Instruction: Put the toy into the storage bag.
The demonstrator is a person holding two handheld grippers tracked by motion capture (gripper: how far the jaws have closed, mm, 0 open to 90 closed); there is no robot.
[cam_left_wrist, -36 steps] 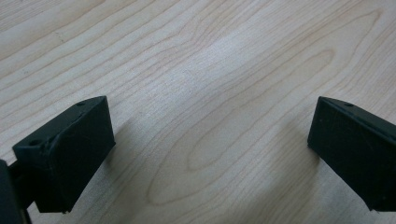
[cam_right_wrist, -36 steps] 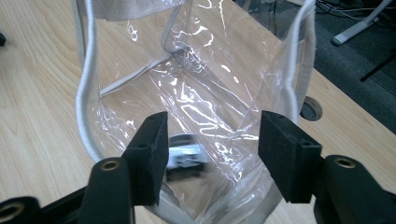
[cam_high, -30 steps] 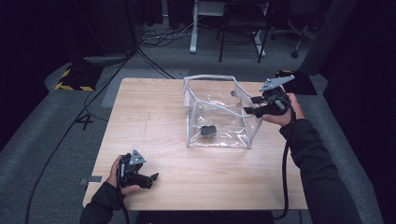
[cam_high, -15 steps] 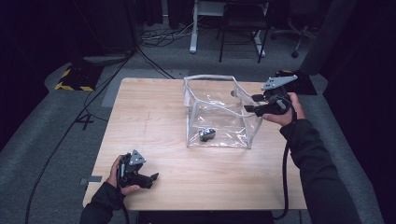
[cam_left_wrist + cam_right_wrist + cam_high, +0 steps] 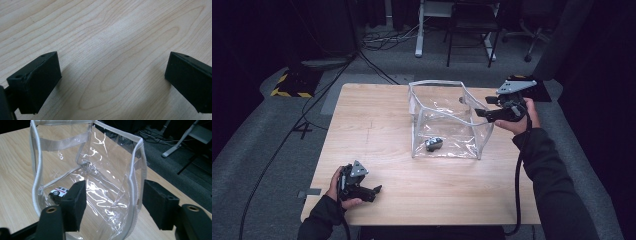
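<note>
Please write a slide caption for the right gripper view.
Open right gripper straddling the rim of a clear bag holding a toy car.

Dark studio-like lab, black curtains [image 5: 257, 30], grey carpet [image 5: 272, 130], floor cables [image 5: 377, 42], hazard-taped plate [image 5: 289, 85], wooden table [image 5: 377, 130]

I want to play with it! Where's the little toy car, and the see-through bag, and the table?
toy car [image 5: 58, 192], right gripper view, its white body.
see-through bag [image 5: 436, 82], high view, far top rim.
table [image 5: 120, 37], left gripper view, bare wood.
</note>
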